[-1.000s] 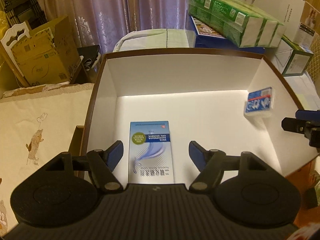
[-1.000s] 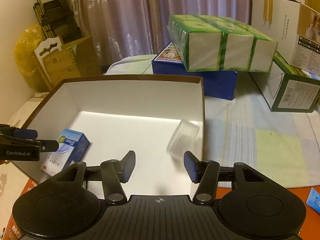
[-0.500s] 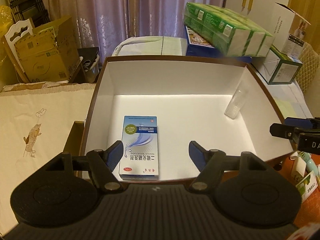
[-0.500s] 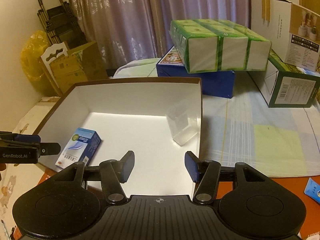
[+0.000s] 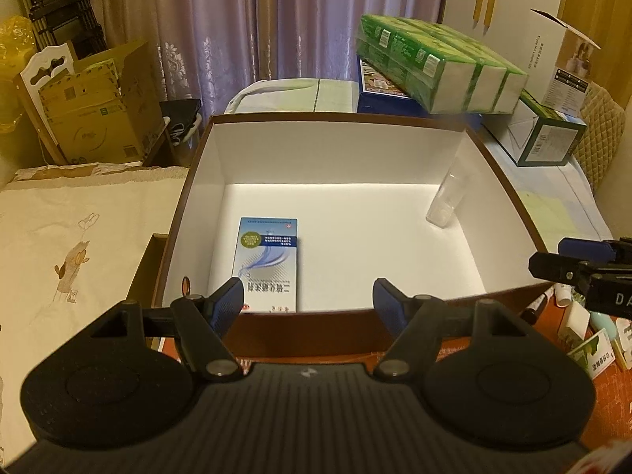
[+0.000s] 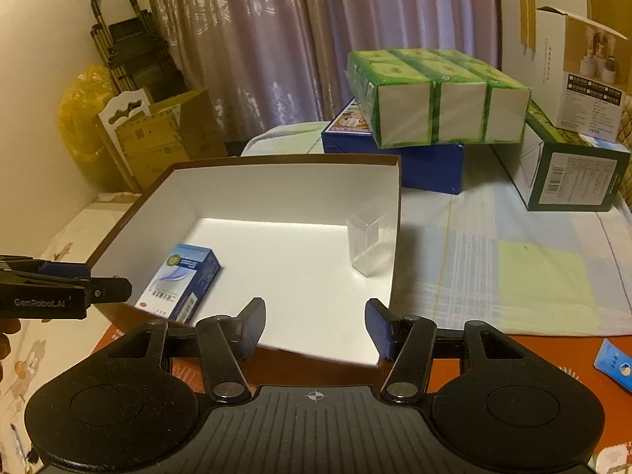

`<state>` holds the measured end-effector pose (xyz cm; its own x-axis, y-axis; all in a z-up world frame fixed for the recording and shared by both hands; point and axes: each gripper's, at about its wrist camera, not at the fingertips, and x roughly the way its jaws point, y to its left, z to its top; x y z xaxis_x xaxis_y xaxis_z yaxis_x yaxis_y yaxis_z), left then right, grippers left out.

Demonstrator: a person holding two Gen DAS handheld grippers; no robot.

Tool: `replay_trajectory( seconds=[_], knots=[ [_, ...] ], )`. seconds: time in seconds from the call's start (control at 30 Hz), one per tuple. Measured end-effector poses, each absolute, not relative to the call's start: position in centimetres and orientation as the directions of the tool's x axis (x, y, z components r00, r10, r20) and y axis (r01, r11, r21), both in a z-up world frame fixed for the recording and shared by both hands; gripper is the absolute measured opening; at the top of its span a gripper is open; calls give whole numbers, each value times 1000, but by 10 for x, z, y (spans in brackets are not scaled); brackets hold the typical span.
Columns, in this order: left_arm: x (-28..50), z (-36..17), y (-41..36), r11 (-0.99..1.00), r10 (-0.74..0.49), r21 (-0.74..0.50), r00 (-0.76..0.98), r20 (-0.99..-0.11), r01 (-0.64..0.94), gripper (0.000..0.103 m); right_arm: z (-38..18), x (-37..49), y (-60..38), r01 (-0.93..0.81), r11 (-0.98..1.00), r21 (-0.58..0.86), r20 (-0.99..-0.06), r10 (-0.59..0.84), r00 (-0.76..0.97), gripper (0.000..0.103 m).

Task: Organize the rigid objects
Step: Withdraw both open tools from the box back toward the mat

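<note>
Both hand-held grippers, left (image 5: 307,296) and right (image 6: 315,326), spread wide, empty. Blue carton (image 5: 268,262) flat near box (image 5: 335,120) front-left corner; clear case (image 6: 367,247) upright against right wall.

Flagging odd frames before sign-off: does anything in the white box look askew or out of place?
One thing: the clear container stands tipped against the box's right wall, not flat on the floor. The blue carton lies flat near the front-left corner, which looks fine. Nothing looks spilled or damaged.
</note>
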<state>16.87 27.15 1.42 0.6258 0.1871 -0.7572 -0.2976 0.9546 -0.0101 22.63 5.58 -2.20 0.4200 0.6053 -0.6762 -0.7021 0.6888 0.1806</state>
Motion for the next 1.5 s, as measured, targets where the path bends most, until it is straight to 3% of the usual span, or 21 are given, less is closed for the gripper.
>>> replay_trajectory(
  seconds=[0.8,1.5],
  knots=[
    [138,14,156,976,98,-54,649,-755,-211,69,-12,190,-57,-713,665,224,-677,632,377,53],
    [165,-26,24,987,-151,-84,623,-767,137,69,-33,190,-190,-570,786,240,-751,522,404,53]
  ],
)
